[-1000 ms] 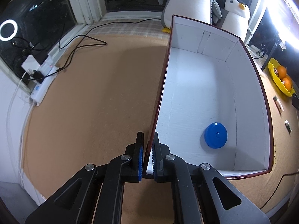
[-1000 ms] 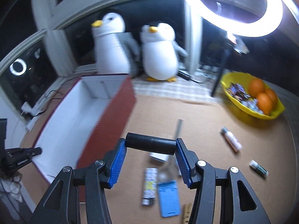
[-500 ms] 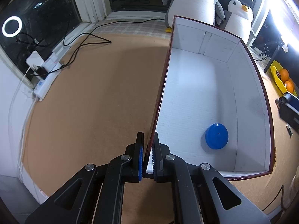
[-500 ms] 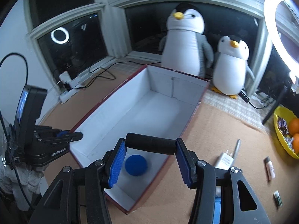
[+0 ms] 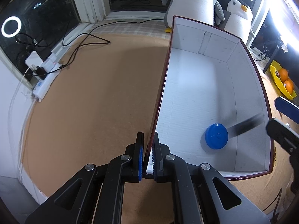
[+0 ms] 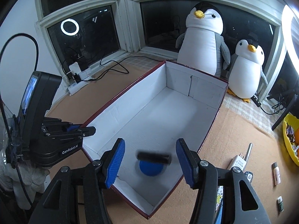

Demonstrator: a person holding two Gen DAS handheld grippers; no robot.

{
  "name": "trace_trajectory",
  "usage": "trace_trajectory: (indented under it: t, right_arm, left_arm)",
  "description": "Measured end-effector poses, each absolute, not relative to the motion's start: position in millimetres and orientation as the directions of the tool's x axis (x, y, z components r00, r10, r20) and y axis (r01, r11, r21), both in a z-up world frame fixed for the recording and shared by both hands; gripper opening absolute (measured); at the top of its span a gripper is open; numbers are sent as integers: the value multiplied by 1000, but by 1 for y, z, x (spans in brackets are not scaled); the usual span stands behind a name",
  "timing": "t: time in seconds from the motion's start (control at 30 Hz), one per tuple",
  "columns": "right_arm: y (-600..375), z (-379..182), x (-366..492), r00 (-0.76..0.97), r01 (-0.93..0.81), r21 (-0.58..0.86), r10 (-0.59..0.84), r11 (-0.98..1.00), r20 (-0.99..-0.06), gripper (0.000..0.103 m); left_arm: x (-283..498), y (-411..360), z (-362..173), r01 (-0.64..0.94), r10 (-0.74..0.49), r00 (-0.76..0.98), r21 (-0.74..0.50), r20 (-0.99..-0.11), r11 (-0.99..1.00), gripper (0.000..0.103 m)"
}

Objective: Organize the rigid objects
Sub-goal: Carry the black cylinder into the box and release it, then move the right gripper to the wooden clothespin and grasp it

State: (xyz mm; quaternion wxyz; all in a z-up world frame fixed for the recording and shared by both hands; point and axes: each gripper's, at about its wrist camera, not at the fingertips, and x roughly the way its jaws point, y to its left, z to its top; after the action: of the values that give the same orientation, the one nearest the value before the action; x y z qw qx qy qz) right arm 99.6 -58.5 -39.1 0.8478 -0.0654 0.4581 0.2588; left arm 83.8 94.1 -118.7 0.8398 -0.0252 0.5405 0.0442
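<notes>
A large open box [image 6: 179, 100], white inside with dark red outer walls, sits on a tan cork-like tabletop [image 5: 89, 112] beside a dark window. The left gripper [image 5: 147, 149] is clenched on the near end of the box's left wall, one blue-padded finger outside and one inside. The right gripper [image 6: 150, 160] hangs over the near end of the box; its jaws have just been opening and now stand released, pads clear of the black cylinder [image 6: 154, 156] that shows as a motion-blurred bar between them, seemingly in mid-air above the box floor, though the blur makes it hard to be sure it has not landed. In the left wrist view the same cylinder [image 5: 244, 125] is a dark streak near the box's right wall. Directly beneath it, on the white floor at the near end, lies a round blue lid [image 6: 150, 168]. Two plush penguins [image 6: 203, 41] stand behind the far end of the box. To the right of the box, on the tabletop, lie a white charger plug [image 6: 238, 163], a small pink tube [image 6: 276, 173] and a small bottle [image 6: 280, 206], well apart from a yellow bowl [image 5: 280, 85] holding oranges. A white power strip [image 5: 44, 74] with black cables sits by the window at the left.
</notes>
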Motion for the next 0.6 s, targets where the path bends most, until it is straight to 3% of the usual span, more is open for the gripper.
trace_trajectory:
  t: [0.23,0.6]
  right_arm:
    - [-102,-31,97,492,-375,164,346,912,-799,53]
    - [-250,-58,77,496,63,162,110,985,-861,53]
  left_arm:
    - [90,92,-121,-79,46,402,15,-915,997,7]
    - [103,89,-128,-10,19,396,17,-918,1000,7]
